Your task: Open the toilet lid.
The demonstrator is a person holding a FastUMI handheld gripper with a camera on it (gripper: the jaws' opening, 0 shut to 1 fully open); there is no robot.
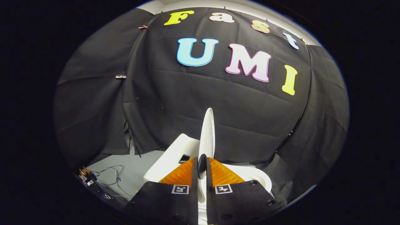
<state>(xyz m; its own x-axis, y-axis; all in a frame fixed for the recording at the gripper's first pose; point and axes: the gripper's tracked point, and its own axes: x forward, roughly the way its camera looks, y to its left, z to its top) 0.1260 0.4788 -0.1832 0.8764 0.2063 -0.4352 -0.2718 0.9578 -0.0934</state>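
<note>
Where the two fingers converge, the gripper [202,167] is pinching the edge of the toilet lid [207,134], one finger on each face, with a small dark bump of the lid showing in the narrow gap between the tips. The fingers are drawn close together, only the thickness of the lid between them.

Toilet lid: white, raised, seen almost edge-on as a thin tall blade rising straight up from between the fingertips and tapering to a rounded top against the black cloth wall [250,118]. It stands close to vertical, with a slight lean.

Toilet [170,157]: white body below and behind the fingers. To the left of the lid, a blocky white part with a small dark rectangular opening in it. To the right of the fingers, a curved white rim [257,176] runs outward and round; whether anything lies in the bowl cannot be told, as the fingers cover it.

Floor [134,167]: pale grey, visible left of the toilet. A loose cable [116,176] trails in loops across it toward some small gear [88,178] at the far left, too small to identify. A thin dark stand leg [133,142] leans at the foot of the cloth wall.
</note>
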